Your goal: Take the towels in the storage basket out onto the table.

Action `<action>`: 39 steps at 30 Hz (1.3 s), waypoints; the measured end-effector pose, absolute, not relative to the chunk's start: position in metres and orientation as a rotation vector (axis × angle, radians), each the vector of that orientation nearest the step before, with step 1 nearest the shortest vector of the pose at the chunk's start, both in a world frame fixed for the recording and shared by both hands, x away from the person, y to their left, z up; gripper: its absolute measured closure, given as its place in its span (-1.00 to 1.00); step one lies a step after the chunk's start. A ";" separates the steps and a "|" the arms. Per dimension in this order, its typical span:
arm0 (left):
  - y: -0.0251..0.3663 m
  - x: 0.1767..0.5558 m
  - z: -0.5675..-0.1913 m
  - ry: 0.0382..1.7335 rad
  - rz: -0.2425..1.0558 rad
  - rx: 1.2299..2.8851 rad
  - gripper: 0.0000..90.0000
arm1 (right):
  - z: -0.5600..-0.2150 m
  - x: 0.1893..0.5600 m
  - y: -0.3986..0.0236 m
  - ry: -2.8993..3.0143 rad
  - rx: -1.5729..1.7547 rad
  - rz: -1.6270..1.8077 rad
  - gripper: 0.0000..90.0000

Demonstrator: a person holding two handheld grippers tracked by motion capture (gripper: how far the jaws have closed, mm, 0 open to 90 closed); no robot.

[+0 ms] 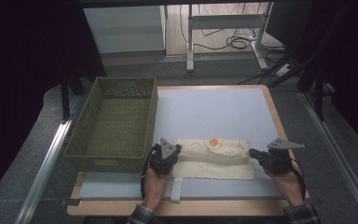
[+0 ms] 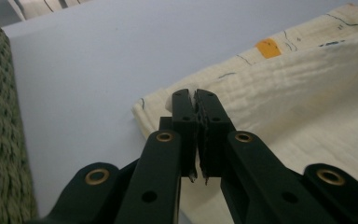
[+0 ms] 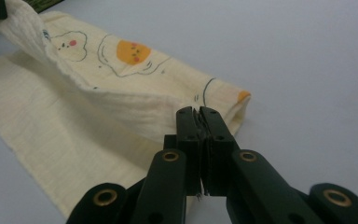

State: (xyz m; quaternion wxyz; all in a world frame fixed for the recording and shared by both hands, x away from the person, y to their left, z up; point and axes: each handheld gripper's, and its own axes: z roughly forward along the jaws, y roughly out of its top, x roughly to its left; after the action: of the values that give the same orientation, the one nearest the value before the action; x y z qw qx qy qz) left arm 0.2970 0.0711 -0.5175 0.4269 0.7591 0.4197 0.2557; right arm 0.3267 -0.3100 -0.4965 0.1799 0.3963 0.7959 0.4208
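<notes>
Your left gripper (image 1: 171, 153) is clamped on the left corner of the cloth (image 1: 214, 158) — your right gripper (image 1: 253, 153) is clamped on its right corner. The cloth lies folded near the front edge of the counter (image 1: 214, 109), its top layer lifted between your grippers, the basket (image 1: 116, 123) just beside its left end.

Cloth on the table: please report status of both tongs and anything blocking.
Left tongs shut on cloth corner, right tongs shut on the opposite corner. Cloth edge lifted, folding over itself. Green basket beside the left, apart; nothing in the way.
</notes>
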 end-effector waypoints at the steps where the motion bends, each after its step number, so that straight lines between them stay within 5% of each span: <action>1: 0.072 0.295 -0.519 1.047 0.638 1.900 0.93 | -0.498 0.325 -0.309 2.259 1.112 1.180 0.94; 15: 0.082 0.271 -0.539 1.055 0.561 1.930 0.79 | -0.515 0.301 -0.310 2.298 1.113 1.131 0.92; 27: 0.086 0.244 -0.521 1.024 0.557 1.891 0.30 | -0.490 0.275 -0.329 2.241 1.112 1.174 0.60; 39: 0.088 0.258 -0.545 1.093 0.449 1.985 0.43 | -0.510 0.279 -0.303 2.349 1.082 1.184 0.39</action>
State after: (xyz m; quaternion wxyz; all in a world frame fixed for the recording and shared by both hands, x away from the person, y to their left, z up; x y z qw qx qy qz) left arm 0.2579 0.0881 -0.5447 0.4042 0.7860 0.4327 0.1777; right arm 0.2787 -0.3029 -0.5101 0.1479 0.3760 0.8168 0.4117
